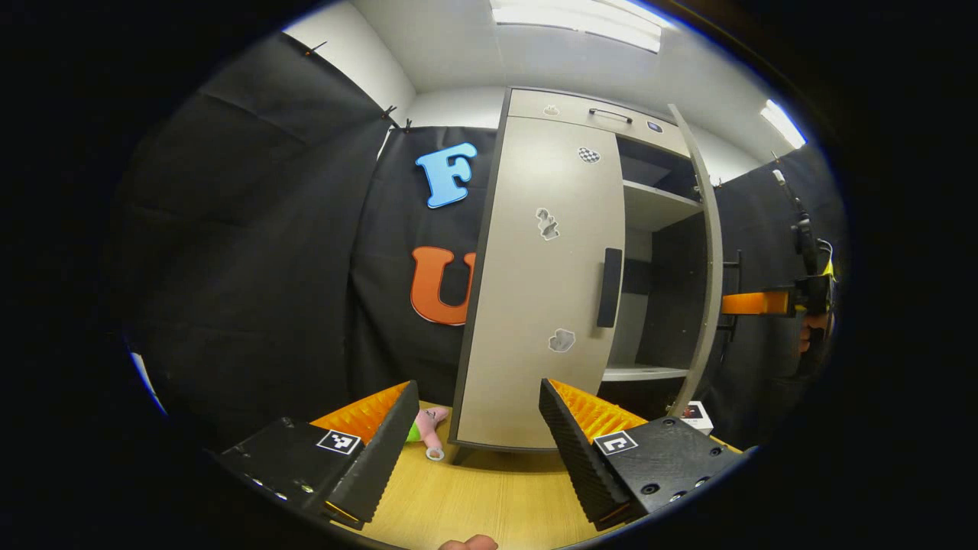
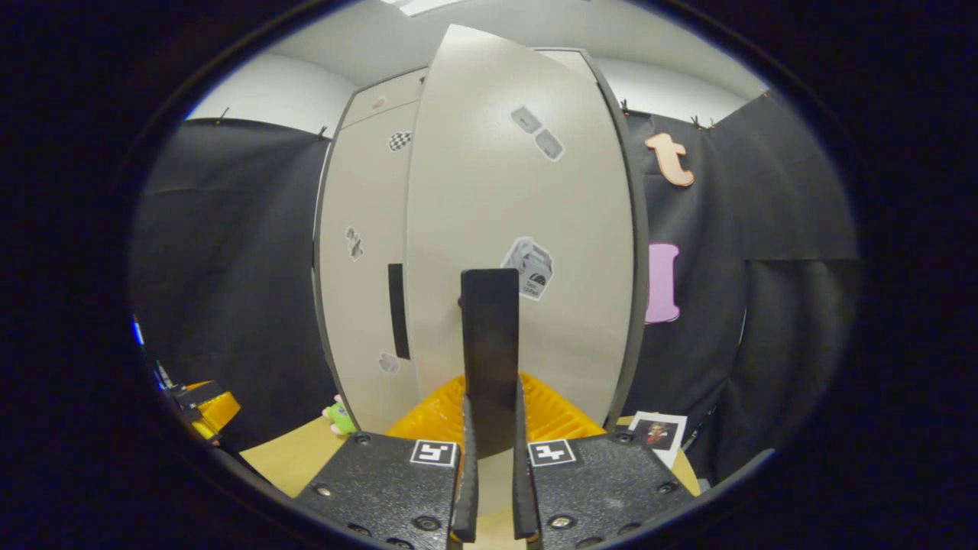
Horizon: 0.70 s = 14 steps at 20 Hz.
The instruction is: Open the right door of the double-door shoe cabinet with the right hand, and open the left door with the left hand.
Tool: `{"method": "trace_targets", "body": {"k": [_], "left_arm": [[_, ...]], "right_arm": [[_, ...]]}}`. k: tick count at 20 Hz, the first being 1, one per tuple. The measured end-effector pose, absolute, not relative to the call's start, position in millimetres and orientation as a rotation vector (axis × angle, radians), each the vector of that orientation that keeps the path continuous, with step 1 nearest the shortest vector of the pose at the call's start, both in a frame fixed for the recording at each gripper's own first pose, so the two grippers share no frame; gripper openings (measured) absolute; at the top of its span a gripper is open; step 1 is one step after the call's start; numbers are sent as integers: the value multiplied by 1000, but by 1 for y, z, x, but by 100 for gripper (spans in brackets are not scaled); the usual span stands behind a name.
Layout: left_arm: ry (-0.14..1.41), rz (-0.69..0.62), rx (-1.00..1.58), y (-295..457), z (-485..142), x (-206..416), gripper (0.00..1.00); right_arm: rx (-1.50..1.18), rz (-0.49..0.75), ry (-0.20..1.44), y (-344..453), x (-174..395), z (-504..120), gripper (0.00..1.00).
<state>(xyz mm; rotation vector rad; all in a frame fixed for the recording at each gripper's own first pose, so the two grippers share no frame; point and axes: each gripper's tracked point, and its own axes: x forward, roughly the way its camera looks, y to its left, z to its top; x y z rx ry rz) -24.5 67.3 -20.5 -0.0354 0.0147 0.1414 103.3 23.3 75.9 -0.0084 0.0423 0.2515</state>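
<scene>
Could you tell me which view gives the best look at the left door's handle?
The left gripper view: the left door's handle faces the camera, whole and unobstructed. In the right gripper view it is a narrow strip partly behind the opened right door.

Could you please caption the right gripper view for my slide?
Right gripper clamps the right door's handle, door swung partly open.

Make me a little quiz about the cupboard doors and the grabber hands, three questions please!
1. True or false: the right door is swung open.
2. What is the right gripper clamped on: A a toy, B the right door's handle, C a shelf?
3. Fill in: the left gripper is ____ and touches nothing.

Key: 1 true. 2 B. 3 open; the left door is shut, its handle untouched.
</scene>
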Motion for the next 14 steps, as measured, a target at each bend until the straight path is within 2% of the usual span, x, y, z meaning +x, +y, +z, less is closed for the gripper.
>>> {"method": "trace_targets", "body": {"k": [2,8,14], "left_arm": [[14,134,-29,59,-21,-20,95],[24,107,-43,25,-29,-12,95],[45,69,-31,-12,-40,-11,95]], "right_arm": [[-10,246,40,9,95,75,19],[-34,216,33,-28,81,76,20],[-72,113,18,-82,78,76,17]]}}
